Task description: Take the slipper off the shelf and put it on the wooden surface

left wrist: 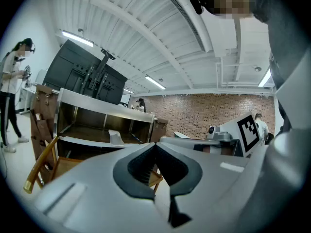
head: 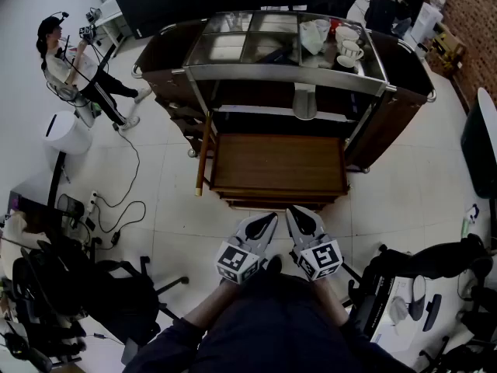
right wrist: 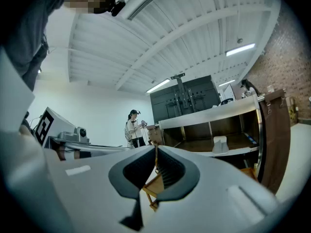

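The slipper (head: 304,103) lay pale on the middle shelf (head: 248,112) of the metal-framed cart, behind and above the wooden surface (head: 279,164) that stood between it and me. My left gripper (head: 269,218) and right gripper (head: 294,211) hung side by side short of that surface, both pairs of fingers pressed together on nothing, well apart from the slipper. Cups (head: 349,50) crowded the cart's top, a person (head: 68,59) stood far left, and the shelf's depths were too dark to read.

Lab-like workroom: brick wall (head: 472,22) upper right, office chairs (head: 109,294) lower left, floor cables (head: 128,207), ceiling strip lights (left wrist: 77,38).
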Available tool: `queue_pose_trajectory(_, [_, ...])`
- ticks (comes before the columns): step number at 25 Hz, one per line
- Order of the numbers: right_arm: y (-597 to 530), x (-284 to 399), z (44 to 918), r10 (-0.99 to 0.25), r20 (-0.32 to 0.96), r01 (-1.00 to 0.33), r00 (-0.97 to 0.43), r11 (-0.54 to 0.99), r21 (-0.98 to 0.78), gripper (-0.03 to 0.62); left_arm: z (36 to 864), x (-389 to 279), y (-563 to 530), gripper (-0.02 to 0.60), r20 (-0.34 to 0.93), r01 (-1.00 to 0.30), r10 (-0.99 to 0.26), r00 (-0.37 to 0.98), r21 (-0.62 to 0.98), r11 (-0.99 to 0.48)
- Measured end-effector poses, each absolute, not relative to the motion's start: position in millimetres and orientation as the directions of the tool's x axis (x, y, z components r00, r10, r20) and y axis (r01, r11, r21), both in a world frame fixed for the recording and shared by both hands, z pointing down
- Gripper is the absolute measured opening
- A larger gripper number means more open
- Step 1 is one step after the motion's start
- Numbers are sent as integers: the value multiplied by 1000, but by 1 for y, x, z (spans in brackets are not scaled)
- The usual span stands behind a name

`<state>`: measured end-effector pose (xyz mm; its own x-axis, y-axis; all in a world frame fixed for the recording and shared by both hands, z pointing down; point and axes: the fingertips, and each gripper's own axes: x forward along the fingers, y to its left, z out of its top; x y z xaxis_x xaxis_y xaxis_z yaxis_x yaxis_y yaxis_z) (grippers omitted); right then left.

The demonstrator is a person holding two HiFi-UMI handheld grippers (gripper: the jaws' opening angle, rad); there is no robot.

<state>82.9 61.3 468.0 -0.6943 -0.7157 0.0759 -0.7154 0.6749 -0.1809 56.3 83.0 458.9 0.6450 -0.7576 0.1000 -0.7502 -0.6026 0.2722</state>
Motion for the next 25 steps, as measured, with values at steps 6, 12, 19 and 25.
queue_pose_trajectory(6, [46,77,472,-712,79,-713,-698,678,-180,0,463,46,65,18,116,-773,-776,620,258,-580])
queue_pose_trajectory(12, [25,80,477,-718,100,-723,-689,670,-168,0,462,46,46,26,86,-763,-770,632,242,-600])
queue_pose_trajectory(19, [-41,86,485,-727,144,-741,-671,662,-114,8,459,35,0,47,79,-775,-785,614,250,-581])
queue_pose_trajectory(25, [-154,87,501,-757,186,-776,-626,627,-64,17,479,21,-80,133,101,-776,-782,615,254,-577])
